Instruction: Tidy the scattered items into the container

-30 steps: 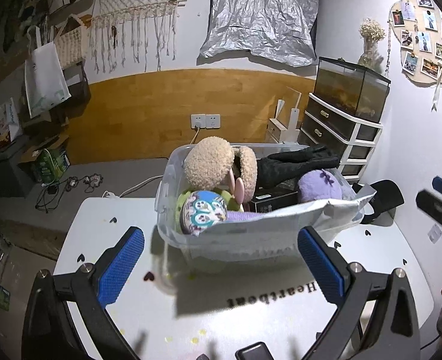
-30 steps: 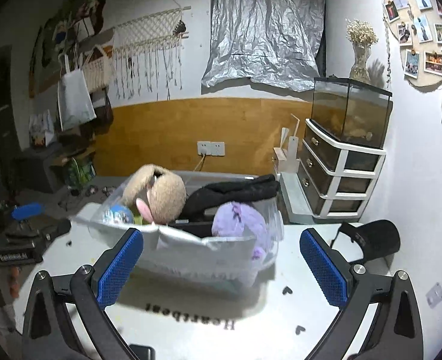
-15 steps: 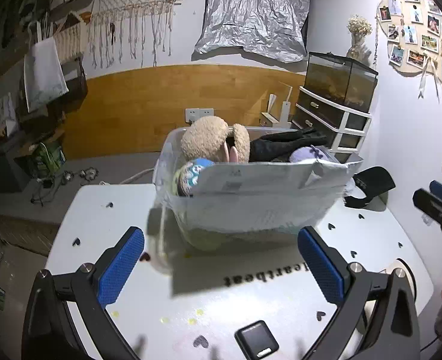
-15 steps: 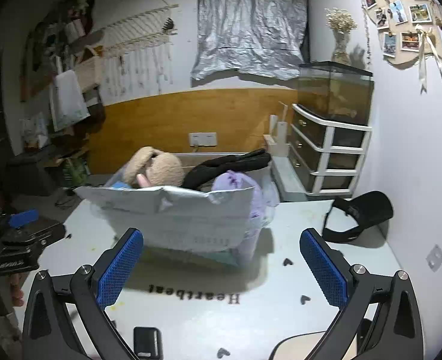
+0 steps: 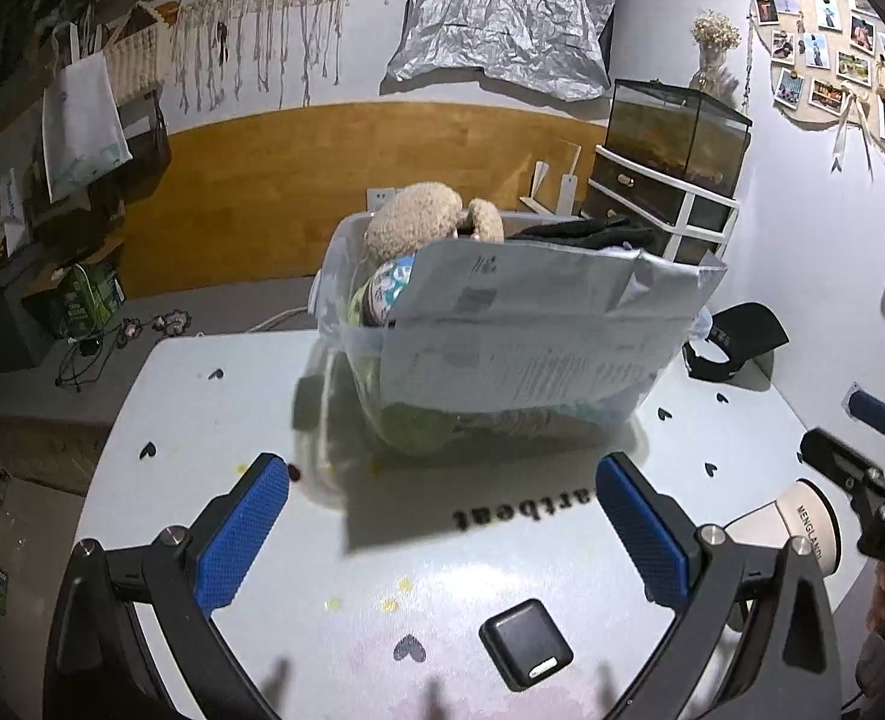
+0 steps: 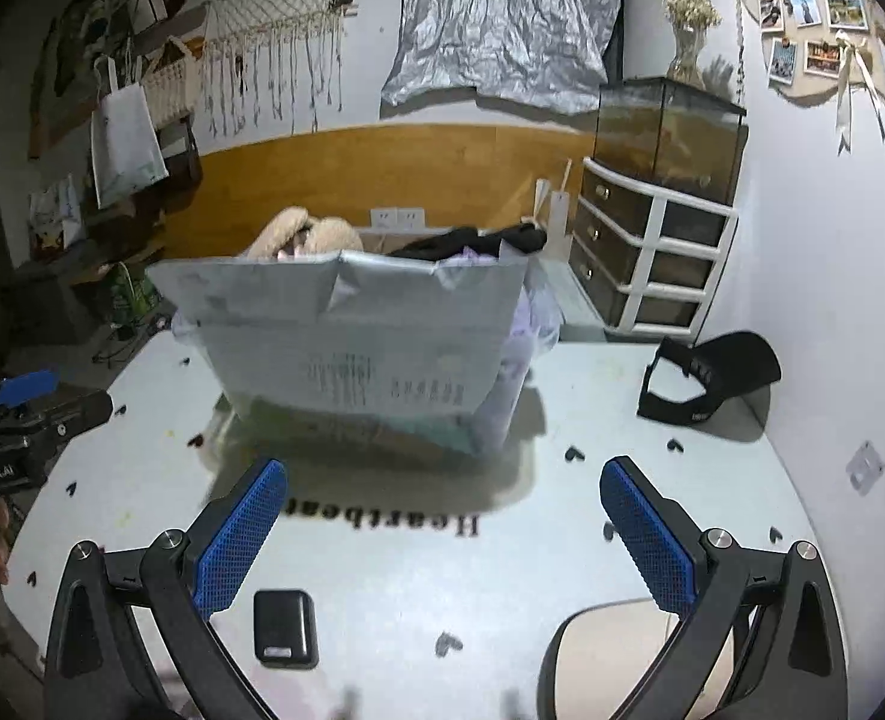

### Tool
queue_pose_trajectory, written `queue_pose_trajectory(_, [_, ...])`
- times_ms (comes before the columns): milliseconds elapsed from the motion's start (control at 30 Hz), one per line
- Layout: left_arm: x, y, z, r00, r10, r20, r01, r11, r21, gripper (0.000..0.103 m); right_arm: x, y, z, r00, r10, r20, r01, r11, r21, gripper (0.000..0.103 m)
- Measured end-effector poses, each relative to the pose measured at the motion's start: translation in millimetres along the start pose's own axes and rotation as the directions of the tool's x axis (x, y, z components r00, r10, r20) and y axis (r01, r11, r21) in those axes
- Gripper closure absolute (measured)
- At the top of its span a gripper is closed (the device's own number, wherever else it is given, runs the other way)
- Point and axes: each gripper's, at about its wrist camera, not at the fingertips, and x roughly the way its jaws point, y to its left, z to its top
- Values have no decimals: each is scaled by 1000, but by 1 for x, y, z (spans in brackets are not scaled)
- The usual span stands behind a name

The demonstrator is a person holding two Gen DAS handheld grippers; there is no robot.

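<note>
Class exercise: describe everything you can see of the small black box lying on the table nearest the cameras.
The small black box is a flat square case with rounded corners, apparently of matte plastic, with a pale label strip on its near edge. It looks closed and lies flat on the white table, apart from everything else, in front of the filled container. No gripper touches it; the right wrist view shows it too.

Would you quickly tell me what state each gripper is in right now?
Left gripper: open, holding nothing.
Right gripper: open, holding nothing.
</note>
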Motion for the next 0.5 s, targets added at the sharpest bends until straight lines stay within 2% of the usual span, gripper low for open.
queue_pose_trajectory(333, [22,13,-27,996,-36,-80,36,999,1,0,21,18,-41,988,27,-149,-25,1000,19,0])
queue_pose_trajectory(500, [46,16,-49,982,-82,-168,82,997,-7,0,32,24,-69,974,19,-227,-11,999,36,0])
